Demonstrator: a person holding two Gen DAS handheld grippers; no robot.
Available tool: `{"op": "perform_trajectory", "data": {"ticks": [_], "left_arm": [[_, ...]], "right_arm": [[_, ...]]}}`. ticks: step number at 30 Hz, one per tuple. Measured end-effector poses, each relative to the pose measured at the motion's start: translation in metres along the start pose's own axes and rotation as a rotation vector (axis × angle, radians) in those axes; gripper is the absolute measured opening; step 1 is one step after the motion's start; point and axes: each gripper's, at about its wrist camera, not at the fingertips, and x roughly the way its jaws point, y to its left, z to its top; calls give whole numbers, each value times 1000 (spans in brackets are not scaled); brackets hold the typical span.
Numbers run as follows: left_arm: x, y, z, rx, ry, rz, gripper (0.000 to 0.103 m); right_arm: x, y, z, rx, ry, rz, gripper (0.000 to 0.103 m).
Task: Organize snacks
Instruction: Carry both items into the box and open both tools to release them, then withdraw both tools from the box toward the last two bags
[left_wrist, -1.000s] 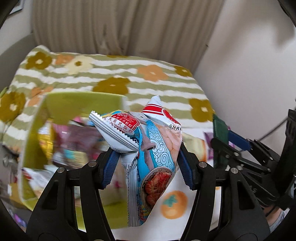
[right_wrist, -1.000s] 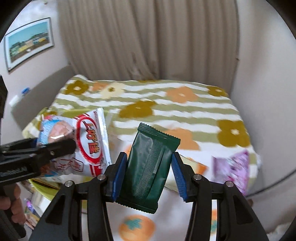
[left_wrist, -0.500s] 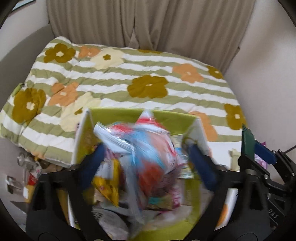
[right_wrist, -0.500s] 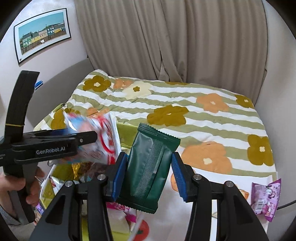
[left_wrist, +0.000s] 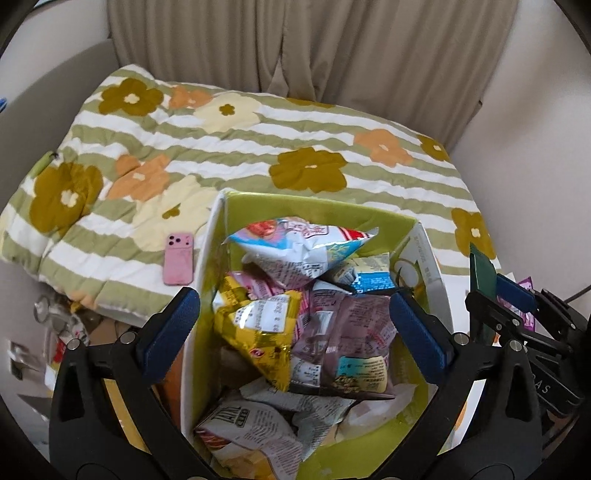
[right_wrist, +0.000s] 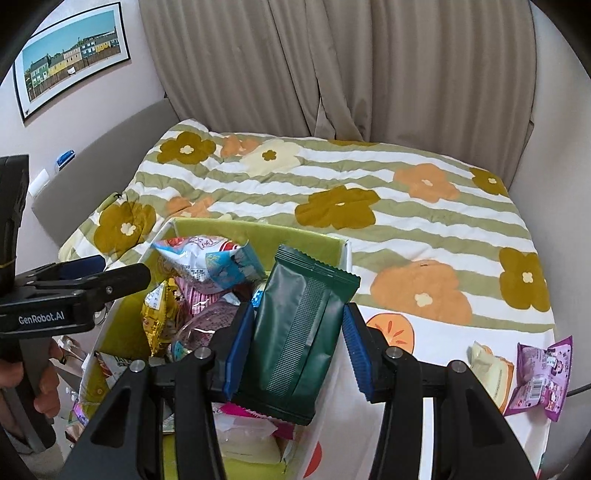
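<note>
Since a second ago my left gripper (left_wrist: 295, 328) has let go of the crinkly blue-and-white shrimp-cracker bag (left_wrist: 299, 247), which now lies on top of the heap in the lime-green cardboard box (left_wrist: 317, 208); the fingers stand wide and empty above it. A pink phone (left_wrist: 178, 258) lies on the flowered quilt (left_wrist: 236, 147) beside the box. From the right wrist, my right gripper (right_wrist: 297, 336) clamps the dark green foil pouch (right_wrist: 299, 332) across its middle, over the box's near corner. It looks light, slick and crushable, so I judge a mid-body pinch safest. A purple packet (right_wrist: 539, 373) waits on the cloth
</note>
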Motion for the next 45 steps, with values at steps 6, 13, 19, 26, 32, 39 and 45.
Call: {"op": "perform_trajectory", "data": {"ticks": [6,13,19,26,32,39,45], "left_arm": [[-5,11,-13,-25,-9,-4,102],[-14,25,-33,-74,-14,15,102],[-39,15,-49,-66,-49,47,102],[-83,-13,-66,-82,-136,93,102],[-111,-62,-85,-55,-189,112,102],[-125,-135,-113,-18,-214,77,102],[-119,-199,-134,24,-206,26,102]], "right_arm": [[6,10,-9,-8,21,26,67],[2,25,-30,-50,26,22,100],[-19,27,-42,-71,-31,20,100],[-56,19,-48,-121,-92,59,100],[-88,-9,-63,-94,-125,83,100],[-129,-65,-93,-53,-155,35,100],[-160,-124,-116,-9,-174,-26,100]]}}
